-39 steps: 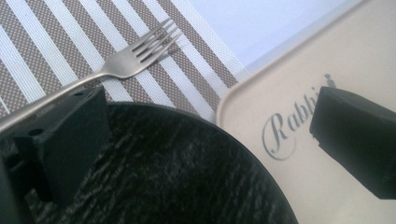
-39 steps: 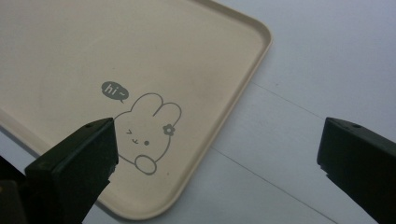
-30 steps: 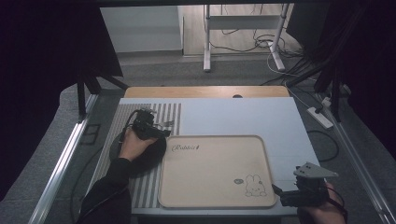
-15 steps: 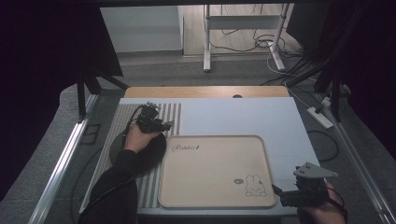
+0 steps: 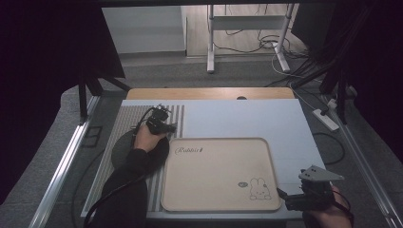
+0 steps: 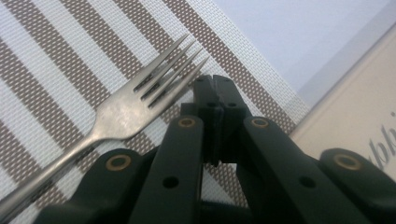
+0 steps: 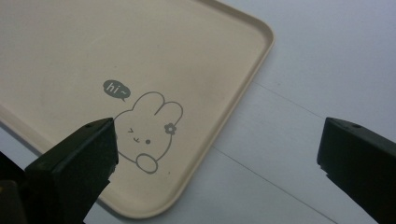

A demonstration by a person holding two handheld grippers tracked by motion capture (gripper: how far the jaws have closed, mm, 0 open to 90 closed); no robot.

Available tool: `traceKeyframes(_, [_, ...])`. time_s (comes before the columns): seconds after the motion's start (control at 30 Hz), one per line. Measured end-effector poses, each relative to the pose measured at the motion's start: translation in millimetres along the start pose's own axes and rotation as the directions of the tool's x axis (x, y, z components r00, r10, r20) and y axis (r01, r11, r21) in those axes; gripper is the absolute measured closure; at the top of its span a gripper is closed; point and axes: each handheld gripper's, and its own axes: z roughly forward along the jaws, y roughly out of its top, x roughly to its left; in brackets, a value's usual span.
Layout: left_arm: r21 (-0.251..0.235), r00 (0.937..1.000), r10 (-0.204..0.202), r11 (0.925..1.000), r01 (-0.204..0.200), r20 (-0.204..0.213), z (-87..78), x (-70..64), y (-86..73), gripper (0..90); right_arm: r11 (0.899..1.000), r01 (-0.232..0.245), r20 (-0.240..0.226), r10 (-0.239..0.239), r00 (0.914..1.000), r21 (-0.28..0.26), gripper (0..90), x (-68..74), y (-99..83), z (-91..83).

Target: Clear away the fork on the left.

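In the left gripper view a silver fork [image 6: 122, 114] lies on the striped placemat [image 6: 56, 60], its tines pointing up and to the right. My left gripper [image 6: 215, 80] is shut, and its tips sit just right of the tines with nothing between them. From above, the left gripper [image 5: 160, 121] is over the placemat [image 5: 124, 121], near the far left corner of the beige rabbit tray [image 5: 216, 173]. My right gripper [image 5: 284, 196] is wide open at the tray's near right corner. Its jaws straddle the rabbit drawing and the tray's rim [image 7: 243, 95], holding nothing [image 7: 217, 135].
A dark round plate [image 5: 122, 151] lies on the placemat under the left hand. The pale blue table top [image 5: 247, 118] stretches behind and to the right of the tray. A white power strip [image 5: 326, 119] lies off the table's right edge.
The left hand and its gripper have moved right along the placemat towards the tray's corner. The right gripper has barely shifted.
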Motion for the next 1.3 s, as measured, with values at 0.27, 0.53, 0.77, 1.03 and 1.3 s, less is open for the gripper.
traceKeyframes(0.27, [-0.013,0.9997,-0.015,0.9998,0.015,-0.017,5.8,3.5,10.8,89.1,1.000,0.002,-0.002,-0.002,1.0000,-0.001,0.0,0.2,0.0,0.1])
traceKeyframes(0.53, [-0.035,0.9978,-0.036,0.9988,0.034,-0.057,10.9,10.2,20.4,89.1,1.000,0.003,-0.005,-0.003,1.0000,-0.002,0.0,0.3,-0.1,0.0])
traceKeyframes(0.77, [-0.027,0.9959,-0.029,0.9993,0.027,-0.085,14.2,13.2,29.6,89.1,1.000,0.004,-0.006,-0.004,1.0000,-0.001,0.0,-0.1,-0.2,-0.2])
traceKeyframes(1.03, [-0.047,0.9942,-0.002,0.9989,-0.003,-0.107,2.9,16.1,23.8,73.6,1.000,0.004,-0.008,-0.004,1.0000,-0.001,0.0,-0.3,-0.3,-0.1])
traceKeyframes(1.3, [-0.069,0.9928,-0.025,0.9975,0.017,-0.117,-17.9,33.2,14.9,38.5,1.000,0.005,-0.008,-0.005,1.0000,0.003,0.0,0.2,0.1,0.6])
